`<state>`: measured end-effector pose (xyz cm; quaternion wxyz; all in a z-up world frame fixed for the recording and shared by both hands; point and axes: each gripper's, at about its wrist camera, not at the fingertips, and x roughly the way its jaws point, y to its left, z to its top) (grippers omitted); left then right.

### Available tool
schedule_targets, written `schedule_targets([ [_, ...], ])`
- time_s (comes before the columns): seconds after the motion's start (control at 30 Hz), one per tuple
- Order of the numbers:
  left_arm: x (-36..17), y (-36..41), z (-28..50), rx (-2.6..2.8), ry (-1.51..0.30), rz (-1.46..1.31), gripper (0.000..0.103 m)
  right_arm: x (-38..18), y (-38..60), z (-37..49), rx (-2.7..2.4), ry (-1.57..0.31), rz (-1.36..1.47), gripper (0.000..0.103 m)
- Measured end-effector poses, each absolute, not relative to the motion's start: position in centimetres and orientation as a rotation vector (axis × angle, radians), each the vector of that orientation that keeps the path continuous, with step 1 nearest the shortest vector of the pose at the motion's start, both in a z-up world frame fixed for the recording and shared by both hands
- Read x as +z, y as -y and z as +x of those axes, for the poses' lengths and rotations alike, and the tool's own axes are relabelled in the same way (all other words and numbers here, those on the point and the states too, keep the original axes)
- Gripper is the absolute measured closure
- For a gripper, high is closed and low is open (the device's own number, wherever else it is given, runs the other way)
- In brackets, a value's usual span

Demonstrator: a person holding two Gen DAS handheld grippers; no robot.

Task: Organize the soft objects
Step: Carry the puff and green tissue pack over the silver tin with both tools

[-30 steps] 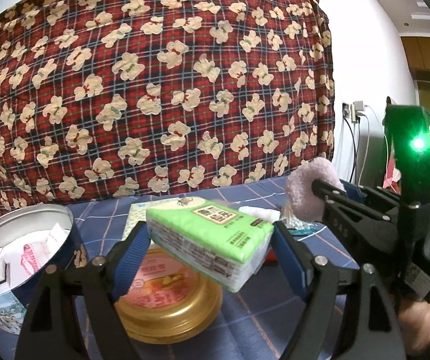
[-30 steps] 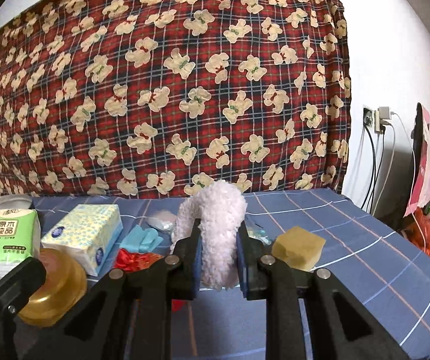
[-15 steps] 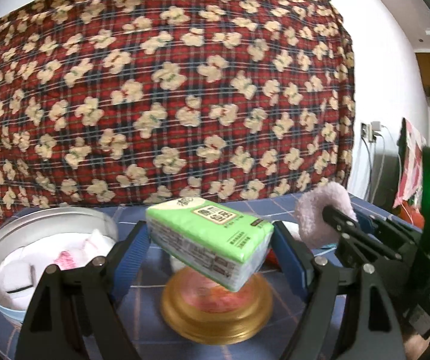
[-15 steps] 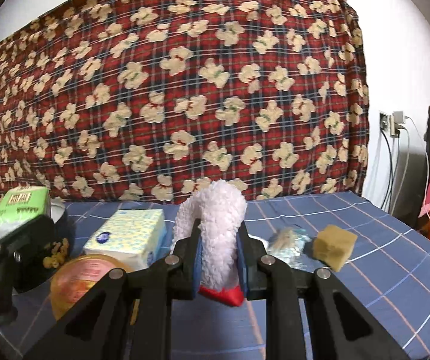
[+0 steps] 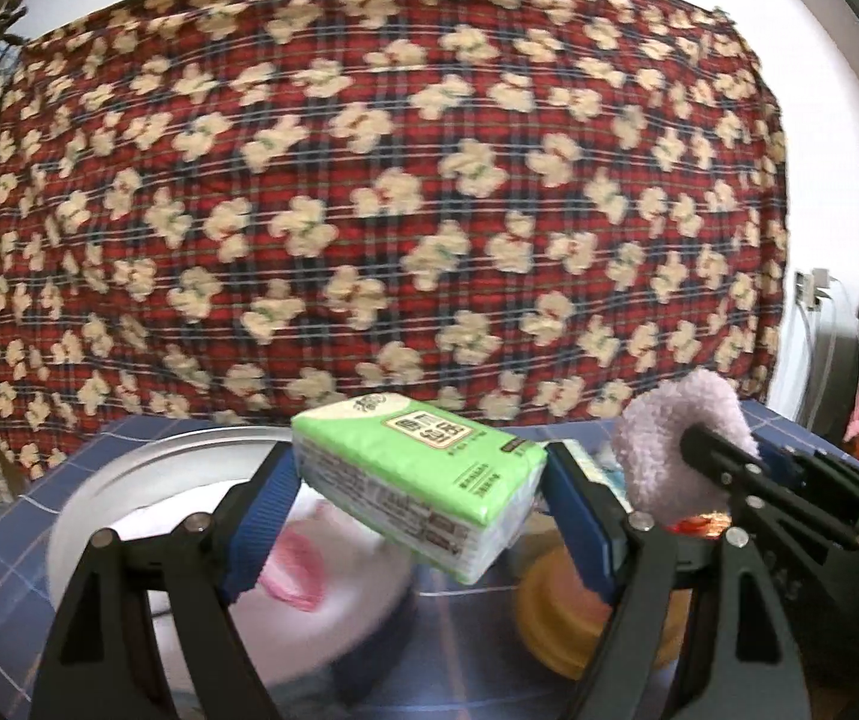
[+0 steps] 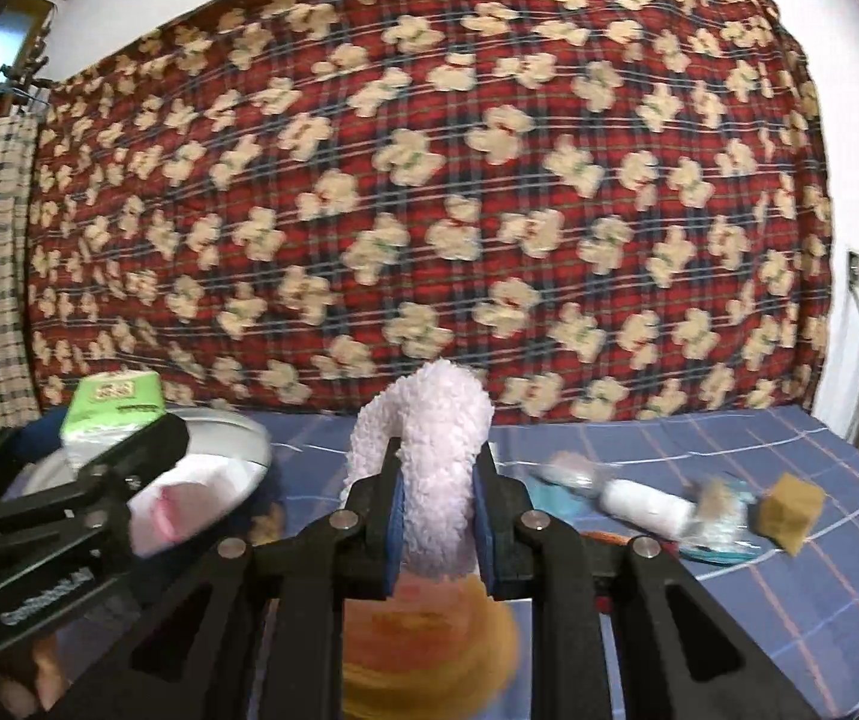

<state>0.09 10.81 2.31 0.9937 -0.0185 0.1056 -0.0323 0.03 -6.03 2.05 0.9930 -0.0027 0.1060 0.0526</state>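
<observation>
- The tissue pack [image 5: 423, 486] is clamped end to end between the blue pads of the left hand-held gripper [image 5: 420, 504], tilted, above the tin [image 5: 129, 480] at the left edge of the surface [image 6: 699, 576].
- The pack is judged light and compressible, with a slick film wrap; it is best taken across its short ends, as it is here, and too hard a squeeze would buckle it.
- The fluffy cloth [image 6: 429, 468] is pinched in the nearly closed right hand-held gripper [image 6: 438, 516], above the gold lid [image 6: 429, 648].
- The cloth is judged very light and limp; a bunched fold gives the surest hold, and loose ends may drag.
- Soft white and pink items already lie in the tin.
- A sponge [image 6: 789, 510], a white roll [image 6: 645, 504] and blurred soft bits lie toward the right edge.
</observation>
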Motion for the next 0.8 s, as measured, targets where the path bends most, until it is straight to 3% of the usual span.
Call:
schedule_targets([
  [0.8,0.2,-23.3,4.2,0.242,-0.354,-0.094,0.021,0.9,-7.6,5.7,0.341,-0.317,-0.009,0.081],
])
